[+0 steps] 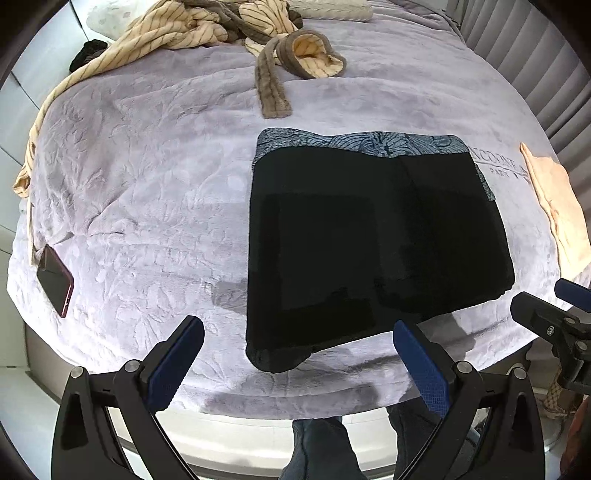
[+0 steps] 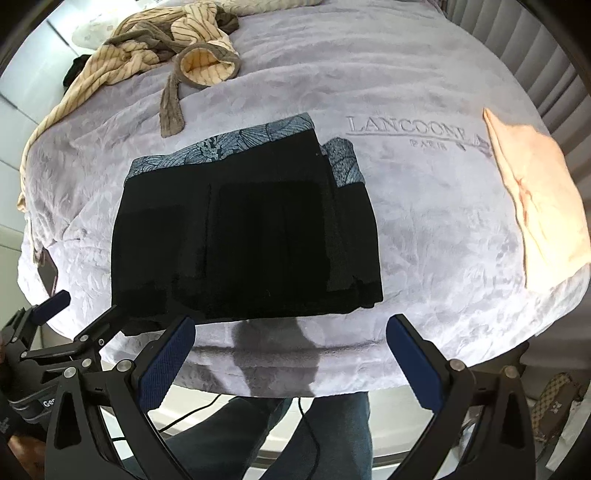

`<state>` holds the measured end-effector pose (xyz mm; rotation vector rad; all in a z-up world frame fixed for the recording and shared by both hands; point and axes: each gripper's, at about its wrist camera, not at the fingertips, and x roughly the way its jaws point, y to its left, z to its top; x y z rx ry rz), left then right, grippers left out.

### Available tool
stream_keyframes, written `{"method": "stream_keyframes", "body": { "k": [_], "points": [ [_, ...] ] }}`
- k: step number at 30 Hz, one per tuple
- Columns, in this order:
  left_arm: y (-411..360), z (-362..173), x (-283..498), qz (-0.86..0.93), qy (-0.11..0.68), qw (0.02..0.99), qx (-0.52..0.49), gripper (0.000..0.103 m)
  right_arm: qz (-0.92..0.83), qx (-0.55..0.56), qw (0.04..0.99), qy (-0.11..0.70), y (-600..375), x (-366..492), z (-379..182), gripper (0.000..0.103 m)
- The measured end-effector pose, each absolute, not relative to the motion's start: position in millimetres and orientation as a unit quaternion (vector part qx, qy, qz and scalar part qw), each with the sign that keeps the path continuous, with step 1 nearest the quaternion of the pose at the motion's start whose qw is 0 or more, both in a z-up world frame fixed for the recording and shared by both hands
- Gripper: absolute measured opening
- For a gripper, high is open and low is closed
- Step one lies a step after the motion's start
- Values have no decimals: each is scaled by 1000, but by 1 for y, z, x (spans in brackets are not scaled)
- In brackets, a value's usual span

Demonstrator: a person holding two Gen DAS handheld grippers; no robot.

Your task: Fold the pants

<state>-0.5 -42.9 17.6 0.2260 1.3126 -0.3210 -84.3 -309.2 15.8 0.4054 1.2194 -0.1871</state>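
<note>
Black pants (image 1: 376, 243) with a blue-grey patterned waistband lie folded into a flat rectangle on the lilac bedspread (image 1: 155, 192); in the right wrist view the pants (image 2: 247, 240) sit left of centre. My left gripper (image 1: 299, 332) hangs open just in front of the pants' near edge, above the bed's front edge, holding nothing. My right gripper (image 2: 291, 328) is open too, empty, hovering over the bedspread (image 2: 424, 229) just short of the pants' near edge. Each gripper shows in the other's view: the right gripper (image 1: 546, 302) at far right, the left gripper (image 2: 85, 306) at far left.
A cream striped robe with a brown belt (image 1: 229, 33) is heaped at the bed's far side. A phone (image 1: 55, 280) lies at the left edge. A folded peach cloth (image 2: 535, 206) lies on the right. A person's legs in jeans (image 2: 258, 435) stand below the bed's front edge.
</note>
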Motion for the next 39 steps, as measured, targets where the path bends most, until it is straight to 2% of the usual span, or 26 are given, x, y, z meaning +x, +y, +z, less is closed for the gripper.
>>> {"method": "stream_keyframes", "body": {
  "k": [39],
  "points": [
    [-46,13,1,-121,610,773,128,103,-85,160,802,569,-305,-79,16,103]
  ]
}}
